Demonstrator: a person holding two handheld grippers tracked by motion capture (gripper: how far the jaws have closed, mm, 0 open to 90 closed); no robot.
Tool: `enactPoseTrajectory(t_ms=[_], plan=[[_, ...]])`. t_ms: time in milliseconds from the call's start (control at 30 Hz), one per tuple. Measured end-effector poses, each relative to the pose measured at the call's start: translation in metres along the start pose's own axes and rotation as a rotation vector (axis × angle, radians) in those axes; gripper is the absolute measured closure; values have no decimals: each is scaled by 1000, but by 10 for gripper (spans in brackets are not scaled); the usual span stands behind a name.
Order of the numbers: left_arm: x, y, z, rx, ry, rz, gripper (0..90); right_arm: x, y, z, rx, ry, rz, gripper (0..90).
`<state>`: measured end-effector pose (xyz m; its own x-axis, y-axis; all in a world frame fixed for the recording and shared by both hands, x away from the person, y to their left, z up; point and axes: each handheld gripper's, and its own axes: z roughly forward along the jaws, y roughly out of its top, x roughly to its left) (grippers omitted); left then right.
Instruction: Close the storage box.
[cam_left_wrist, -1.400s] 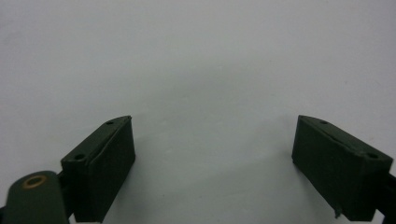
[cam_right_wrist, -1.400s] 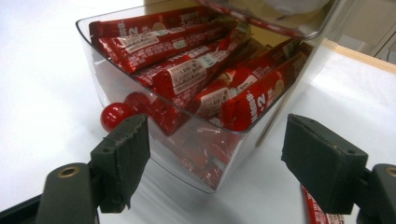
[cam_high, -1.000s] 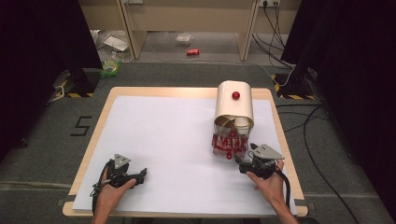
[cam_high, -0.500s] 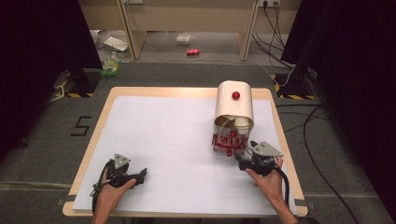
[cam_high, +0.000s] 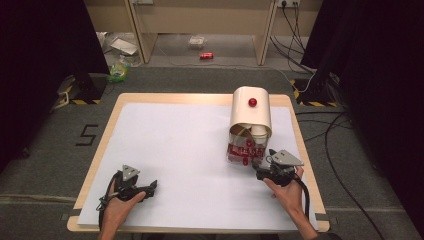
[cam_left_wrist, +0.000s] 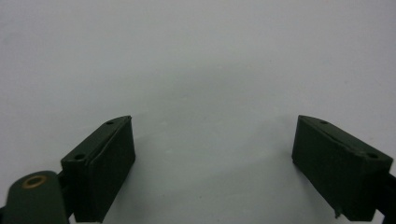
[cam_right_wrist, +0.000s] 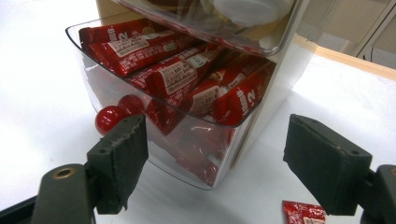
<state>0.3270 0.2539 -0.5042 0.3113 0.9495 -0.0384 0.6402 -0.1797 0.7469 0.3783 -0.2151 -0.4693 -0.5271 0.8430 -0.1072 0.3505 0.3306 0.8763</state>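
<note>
Where the clear drawer (cam_right_wrist: 177, 93) of red sachets (cam_right_wrist: 182, 74) sticks out of the white dispenser (cam_high: 251, 110) at table 3 o'clock, red knob (cam_right_wrist: 106, 119) at its front, right gripper (cam_right_wrist: 219, 163) jaws apart just before it, stray sachet (cam_right_wrist: 303, 212) at 5 o'clock, left gripper (cam_left_wrist: 215, 163) jaws apart over bare white table (cam_high: 175, 145) at 7 o'clock.

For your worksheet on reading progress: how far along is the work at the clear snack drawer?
Done: the clear drawer stands pulled out, full of red packets. In hand: the right gripper hovers open before it, holding nothing. Left: one packet lies loose on the table; the left gripper waits open.
</note>
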Motion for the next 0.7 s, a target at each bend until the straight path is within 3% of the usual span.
enactPoseTrajectory(t_ms=[700], plan=[[0, 0, 0, 1, 1, 1, 122, -5, 1, 5, -13, -15, 19, 239]])
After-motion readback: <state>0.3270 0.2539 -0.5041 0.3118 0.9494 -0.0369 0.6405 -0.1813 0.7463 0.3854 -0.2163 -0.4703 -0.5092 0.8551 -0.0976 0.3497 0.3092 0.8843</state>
